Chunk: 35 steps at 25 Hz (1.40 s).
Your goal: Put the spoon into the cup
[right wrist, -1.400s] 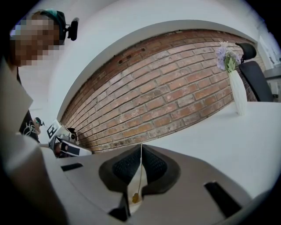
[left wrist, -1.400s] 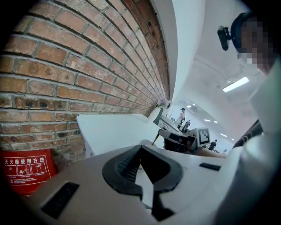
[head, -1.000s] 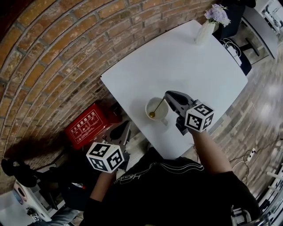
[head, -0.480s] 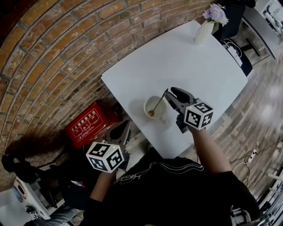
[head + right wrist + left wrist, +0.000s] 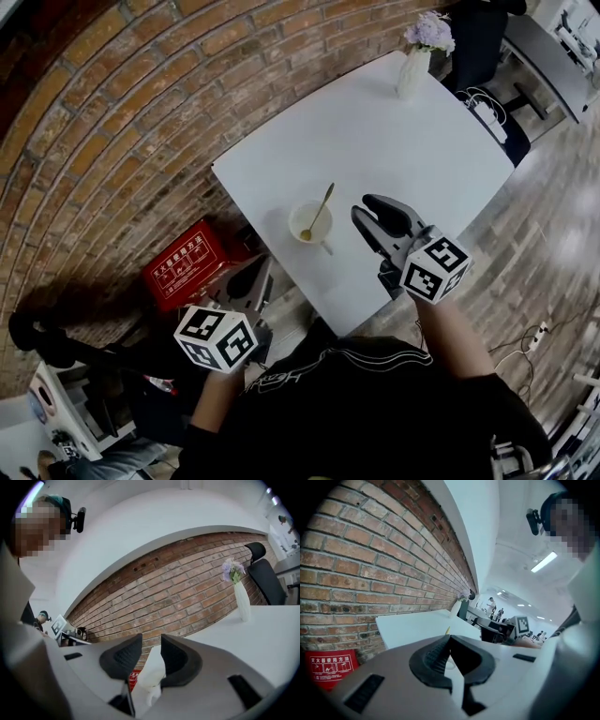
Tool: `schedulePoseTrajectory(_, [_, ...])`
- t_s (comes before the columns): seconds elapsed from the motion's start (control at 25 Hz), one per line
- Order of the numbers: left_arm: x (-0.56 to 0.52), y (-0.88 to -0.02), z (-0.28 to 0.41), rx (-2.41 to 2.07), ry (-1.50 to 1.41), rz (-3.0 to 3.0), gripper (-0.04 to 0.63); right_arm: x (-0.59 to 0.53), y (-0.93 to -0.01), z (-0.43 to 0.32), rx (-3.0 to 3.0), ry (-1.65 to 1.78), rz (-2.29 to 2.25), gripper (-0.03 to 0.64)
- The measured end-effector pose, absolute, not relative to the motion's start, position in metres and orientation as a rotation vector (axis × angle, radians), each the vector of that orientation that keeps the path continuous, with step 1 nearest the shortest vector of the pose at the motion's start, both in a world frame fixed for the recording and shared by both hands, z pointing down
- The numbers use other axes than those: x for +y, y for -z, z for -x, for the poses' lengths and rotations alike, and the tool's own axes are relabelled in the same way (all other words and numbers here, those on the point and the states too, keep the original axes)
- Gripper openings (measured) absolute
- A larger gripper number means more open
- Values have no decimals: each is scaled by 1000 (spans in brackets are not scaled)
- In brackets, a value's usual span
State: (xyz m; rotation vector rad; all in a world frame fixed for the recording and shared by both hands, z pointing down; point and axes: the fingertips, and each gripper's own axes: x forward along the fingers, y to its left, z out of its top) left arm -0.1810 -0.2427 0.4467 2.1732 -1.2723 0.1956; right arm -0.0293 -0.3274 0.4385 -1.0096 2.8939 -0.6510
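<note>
A white cup (image 5: 308, 223) stands near the front edge of the white table (image 5: 394, 141). A gold spoon (image 5: 317, 210) leans inside it, handle up. My right gripper (image 5: 368, 210) hovers just right of the cup and apart from it. Its jaws are wide and closing, with nothing between them (image 5: 151, 638). My left gripper (image 5: 257, 276) hangs off the table's left front corner, below the tabletop. Its pads meet at the tip in the left gripper view (image 5: 450, 636). Behind them the spoon (image 5: 447, 630) handle tip shows.
A white vase of purple flowers (image 5: 413, 62) stands at the table's far corner and also shows in the right gripper view (image 5: 241, 599). A red box (image 5: 192, 265) sits on the floor by the brick wall (image 5: 141, 112). Black chairs (image 5: 480, 37) stand beyond the table.
My right gripper let go of the spoon, opened and drew back up and to the right. The spoon stays leaning in the cup. My left gripper rose a little.
</note>
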Motion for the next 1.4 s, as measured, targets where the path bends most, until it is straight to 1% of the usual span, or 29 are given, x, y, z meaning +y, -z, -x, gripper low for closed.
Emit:
schedulePoseTrajectory(0.32, [-206, -395, 140, -1284, -120, -2265, 5, -259, -384, 14, 2959, 496, 830, 16])
schedulePoseTrajectory(0.4, [-197, -385, 129, -1280, -112, -2297, 5, -244, -379, 11, 2991, 437, 820, 8])
schedulePoseTrajectory(0.56, [-182, -379, 111, -1270, -106, -2325, 5, -215, -373, 5, 3024, 418, 741, 0])
schedulePoseTrajectory(0.8, [-163, -371, 85, -1247, -90, -2356, 5, -184, -367, -8, 3014, 542, 600, -3])
schedulePoseTrajectory(1.12, [-148, -358, 64, -1245, -95, -2406, 5, -160, -363, -20, 3092, 405, 623, -3])
schedulePoseTrajectory(1.4, [-136, -359, 56, -1252, -102, -2408, 5, -151, -364, -28, 3071, 442, 623, -3])
